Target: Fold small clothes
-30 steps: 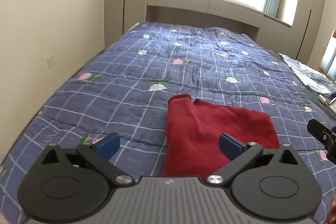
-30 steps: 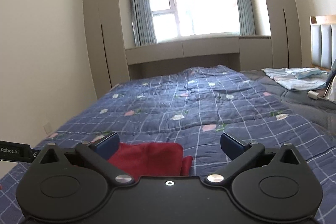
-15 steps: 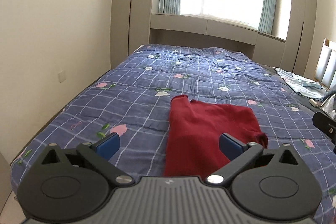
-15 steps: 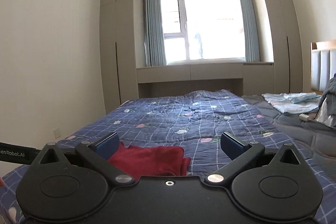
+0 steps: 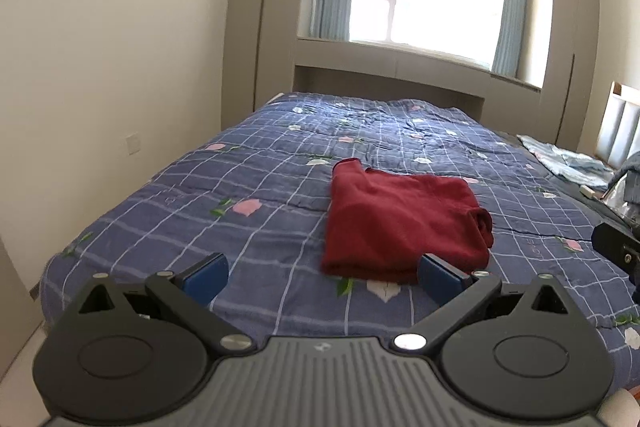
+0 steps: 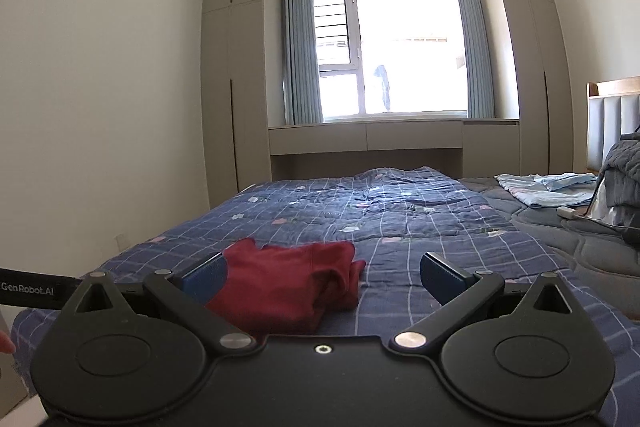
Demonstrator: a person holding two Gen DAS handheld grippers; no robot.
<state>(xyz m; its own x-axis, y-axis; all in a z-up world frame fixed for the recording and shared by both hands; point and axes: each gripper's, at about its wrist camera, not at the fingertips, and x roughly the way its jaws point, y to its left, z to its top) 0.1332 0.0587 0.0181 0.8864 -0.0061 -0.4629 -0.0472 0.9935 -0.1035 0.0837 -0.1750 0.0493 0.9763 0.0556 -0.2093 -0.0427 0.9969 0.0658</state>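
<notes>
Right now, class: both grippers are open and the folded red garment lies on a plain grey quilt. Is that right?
Not quite. The quilt is blue with a white check and small flowers, as the left wrist view shows. The rest stands: left gripper and right gripper are open, and the red garment lies folded.

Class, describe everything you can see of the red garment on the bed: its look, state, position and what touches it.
The red garment is dark red, of soft, slightly fuzzy-looking cloth, folded into a rough rectangle and lying flat on the blue checked quilt. One narrow part juts out at its far left corner, and a bunched fold sits at its right edge. Only the quilt touches it: the left gripper and right gripper are open and clear of it.
</notes>
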